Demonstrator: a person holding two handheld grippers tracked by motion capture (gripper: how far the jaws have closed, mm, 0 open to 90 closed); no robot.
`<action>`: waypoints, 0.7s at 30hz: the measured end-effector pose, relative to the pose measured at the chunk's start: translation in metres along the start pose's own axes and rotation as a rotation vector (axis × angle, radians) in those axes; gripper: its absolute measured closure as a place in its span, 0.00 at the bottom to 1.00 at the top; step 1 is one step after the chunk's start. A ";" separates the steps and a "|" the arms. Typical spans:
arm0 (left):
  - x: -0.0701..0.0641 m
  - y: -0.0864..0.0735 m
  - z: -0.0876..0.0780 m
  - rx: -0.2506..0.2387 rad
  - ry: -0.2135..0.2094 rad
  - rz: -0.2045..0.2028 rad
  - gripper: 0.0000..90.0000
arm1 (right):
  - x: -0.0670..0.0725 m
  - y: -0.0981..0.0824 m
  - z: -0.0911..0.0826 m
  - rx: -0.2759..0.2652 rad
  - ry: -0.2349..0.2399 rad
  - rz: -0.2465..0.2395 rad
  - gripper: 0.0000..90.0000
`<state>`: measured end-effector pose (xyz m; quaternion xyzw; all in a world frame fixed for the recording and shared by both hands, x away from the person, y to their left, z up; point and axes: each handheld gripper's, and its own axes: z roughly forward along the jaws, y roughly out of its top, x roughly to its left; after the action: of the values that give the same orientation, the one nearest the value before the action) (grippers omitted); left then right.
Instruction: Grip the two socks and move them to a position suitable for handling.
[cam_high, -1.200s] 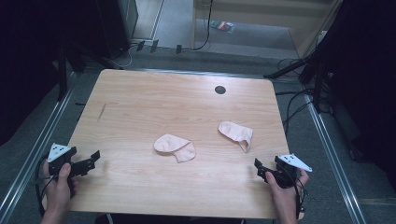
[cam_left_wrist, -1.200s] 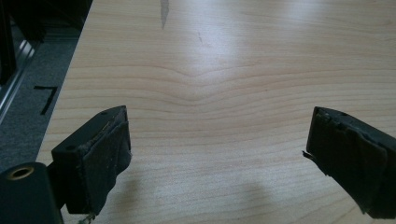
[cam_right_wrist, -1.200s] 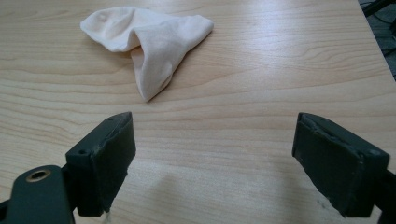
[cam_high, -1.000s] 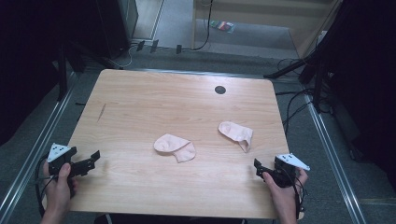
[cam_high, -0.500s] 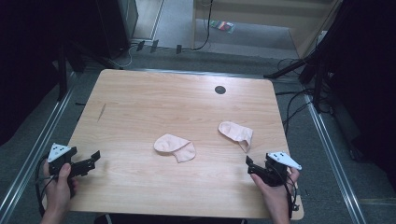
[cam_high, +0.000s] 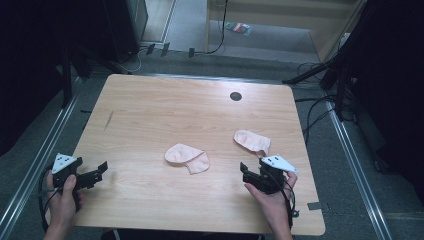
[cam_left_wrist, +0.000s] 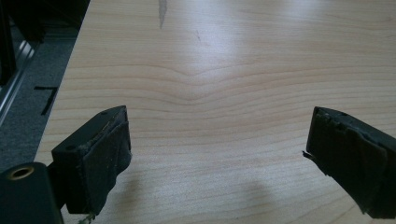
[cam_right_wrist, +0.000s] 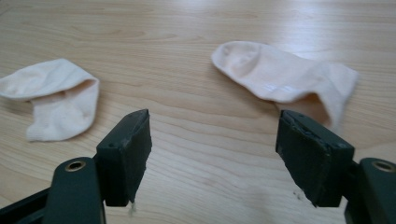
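Two pale pink socks lie on the wooden table (cam_high: 150, 110). One sock (cam_high: 187, 158) (cam_right_wrist: 56, 95) rests near the middle, folded over at its cuff. The other sock (cam_high: 252, 141) (cam_right_wrist: 280, 74) lies to its right. My right gripper (cam_high: 245, 174) (cam_right_wrist: 212, 123) hovers just in front of the right-hand sock, open, its jaws wide apart with nothing between them. Near the table's front left corner, my left gripper (cam_high: 100, 171) (cam_left_wrist: 219, 123) is open over bare wood.
A round black grommet (cam_high: 235, 96) sits near the table's far edge. A dark streak (cam_high: 109, 120) (cam_left_wrist: 162, 9) marks the wood at the left. Metal rails (cam_high: 35, 165) run along both sides; cables (cam_high: 315, 107) trail on the floor at the right.
My right gripper has moved left and forward from the table's front right corner toward the right-hand sock. The left gripper and both socks have stayed put.
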<state>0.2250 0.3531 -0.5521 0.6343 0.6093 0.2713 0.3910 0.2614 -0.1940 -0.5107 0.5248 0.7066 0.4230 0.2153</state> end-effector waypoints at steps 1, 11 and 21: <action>0.000 0.000 0.000 0.001 0.000 0.002 0.07 | 0.003 0.001 0.001 0.001 0.007 0.001 0.31; 0.000 0.000 0.000 0.001 0.003 0.004 0.07 | 0.024 0.011 0.015 -0.001 0.060 0.008 0.34; -0.004 0.000 0.000 0.000 0.013 0.029 0.07 | 0.054 0.018 0.035 0.026 0.130 -0.048 0.41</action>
<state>0.2244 0.3491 -0.5516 0.6411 0.6025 0.2811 0.3832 0.2780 -0.1296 -0.5079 0.4822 0.7368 0.4415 0.1723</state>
